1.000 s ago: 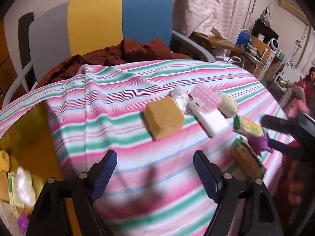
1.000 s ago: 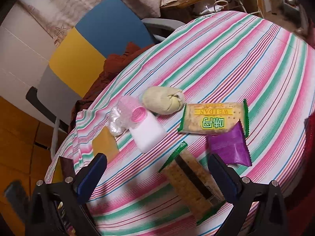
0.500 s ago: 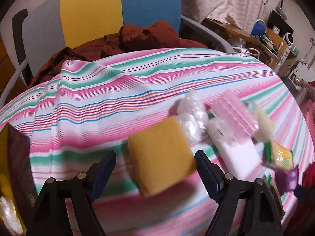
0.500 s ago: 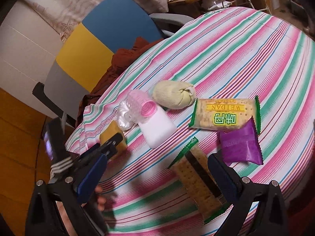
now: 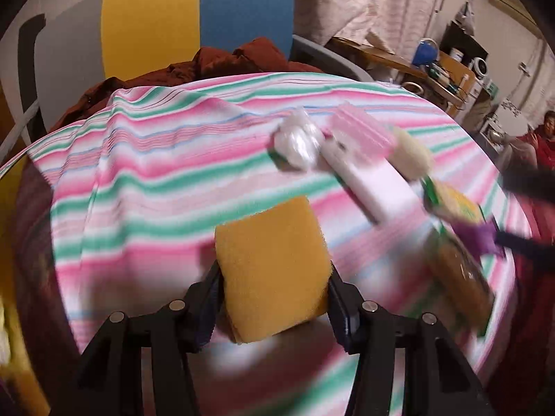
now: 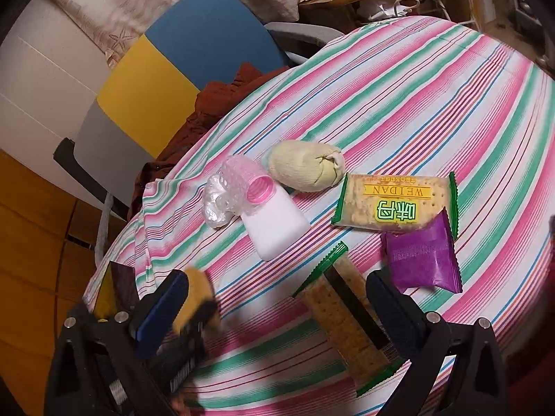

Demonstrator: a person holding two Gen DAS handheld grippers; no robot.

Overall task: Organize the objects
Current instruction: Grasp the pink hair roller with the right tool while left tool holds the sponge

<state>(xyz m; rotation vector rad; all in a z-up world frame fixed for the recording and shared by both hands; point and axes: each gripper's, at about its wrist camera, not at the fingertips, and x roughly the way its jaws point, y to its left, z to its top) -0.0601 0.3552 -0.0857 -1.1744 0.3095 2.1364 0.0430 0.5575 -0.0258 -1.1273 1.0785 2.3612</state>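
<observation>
The left gripper (image 5: 274, 291) had its jaws pinching the sponge (image 5: 272, 270), one pad on each side face, near the edge of the table (image 5: 166, 159) closest to the person. The left wrist view was blurred, so I could not tell whether the sponge was clear of the cloth or touching it. The grip sat low on the sponge, with most of the block sticking out ahead of the pads; a soft block held that way would probably sag or twist, so the squeeze should be firm enough to dent it and the lift straight up before any sideways travel.

The right gripper (image 6: 277, 298) hovered with its jaws spread and empty over the cracker pack (image 6: 347, 315), which lay lengthwise between them. Just beyond lay the purple packet (image 6: 421, 256), overlapping a corner of the flat cracker packet (image 6: 395, 202). Further off, the white bottle (image 6: 277, 223) lay on its side with its pink cap (image 6: 258, 190) against a clear wrapped bundle (image 6: 216, 201), and the pale sock ball (image 6: 305, 168) sat just beside them.

No bin or tray showed plainly in either view, so where the sponge belonged was unclear. Carrying it, I would keep it away from the bottle and the bundle, both light enough to be knocked. The right gripper should hold off until the left was out of its way, since the two stood close together at that side of the table.
</observation>
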